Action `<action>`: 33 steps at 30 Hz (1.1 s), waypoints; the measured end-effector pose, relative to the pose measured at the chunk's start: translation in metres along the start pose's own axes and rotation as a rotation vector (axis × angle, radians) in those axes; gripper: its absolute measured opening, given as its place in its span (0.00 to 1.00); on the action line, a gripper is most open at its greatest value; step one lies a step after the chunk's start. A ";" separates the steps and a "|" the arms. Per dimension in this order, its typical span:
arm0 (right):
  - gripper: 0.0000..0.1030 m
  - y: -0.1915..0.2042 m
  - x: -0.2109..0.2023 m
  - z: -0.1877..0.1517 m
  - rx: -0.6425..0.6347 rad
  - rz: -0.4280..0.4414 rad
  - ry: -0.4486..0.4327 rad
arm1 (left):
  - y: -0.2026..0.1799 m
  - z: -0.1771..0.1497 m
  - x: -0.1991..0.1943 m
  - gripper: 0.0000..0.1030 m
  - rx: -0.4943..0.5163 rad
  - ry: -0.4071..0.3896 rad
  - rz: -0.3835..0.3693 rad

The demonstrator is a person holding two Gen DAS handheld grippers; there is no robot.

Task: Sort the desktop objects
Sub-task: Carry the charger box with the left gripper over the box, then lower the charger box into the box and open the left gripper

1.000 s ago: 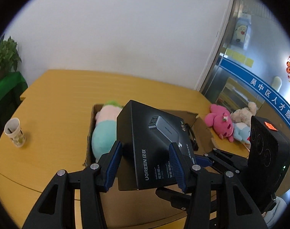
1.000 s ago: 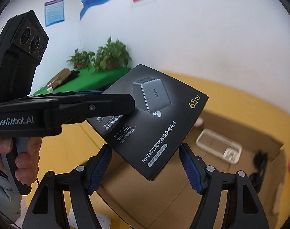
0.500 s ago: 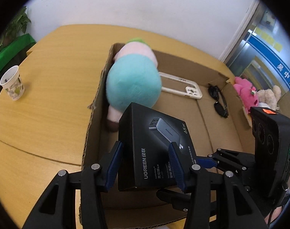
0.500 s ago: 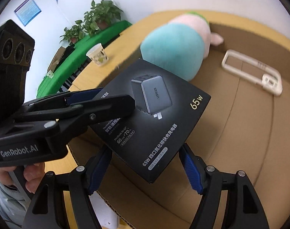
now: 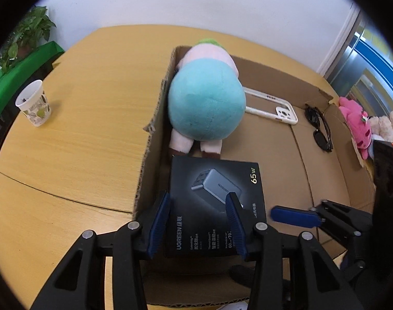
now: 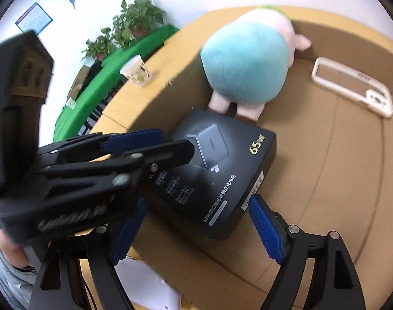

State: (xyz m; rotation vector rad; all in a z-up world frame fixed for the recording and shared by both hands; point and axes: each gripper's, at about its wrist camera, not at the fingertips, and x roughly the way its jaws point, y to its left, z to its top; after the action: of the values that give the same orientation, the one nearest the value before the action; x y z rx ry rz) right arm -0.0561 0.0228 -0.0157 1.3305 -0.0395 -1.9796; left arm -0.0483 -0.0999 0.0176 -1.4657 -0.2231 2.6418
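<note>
The desk [image 5: 87,129] is pale yellow wood, rounded, with a seam across it, set against a white wall. At far left stand potted plants [image 5: 23,38] on a green cloth. A printed paper cup [image 5: 33,107] sits on the desk, well apart from the open cardboard carton [image 5: 323,180] that fills the middle. Inside the carton, from left to right, lie a teal and pink plush [image 5: 206,103], a white phone case [image 5: 274,108] and black sunglasses [image 5: 320,129]. Beyond the carton's right flap sit a pink plush [image 5: 356,126] and a cream one [image 5: 385,126], before a glass wall with a blue band.

The charger box [image 5: 217,206] is black and flat, printed with a grey charger, "UGREEN" and a gold "65W". It lies flat on the carton floor, at its near left corner, its far edge touching the teal plush's feet.

The left gripper [image 5: 199,227] has its blue fingers [image 5: 157,224] at a narrow setting, closed on the box's near end; they have just been closing. The right gripper [image 6: 196,230] has just been opening; its fingers [image 6: 266,230] stand wide, the box between them, the right pad just off the box's edge.

A second ago the box was tilted in the air above the carton, held between both grippers; now it is down on the floor of the carton.
</note>
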 end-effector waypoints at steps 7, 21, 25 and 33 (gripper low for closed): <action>1.00 0.016 -0.097 -0.039 -0.060 -0.342 -0.357 | -0.026 -0.009 -0.072 0.64 0.100 -0.297 0.064; 1.00 -0.025 -0.172 -0.130 0.033 -0.575 -0.431 | -0.126 -0.060 -0.083 0.81 0.197 -0.494 -0.065; 1.00 -0.035 -0.186 -0.142 0.066 -0.590 -0.453 | -0.133 -0.068 -0.087 0.82 0.212 -0.501 -0.055; 1.00 -0.035 -0.193 -0.149 0.065 -0.572 -0.466 | -0.136 -0.075 -0.096 0.82 0.203 -0.494 -0.069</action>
State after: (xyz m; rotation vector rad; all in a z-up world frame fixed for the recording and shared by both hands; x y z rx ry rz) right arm 0.0820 0.2142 0.0532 0.9518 0.0646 -2.7647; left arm 0.0701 0.0227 0.0834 -0.7188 -0.0411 2.8221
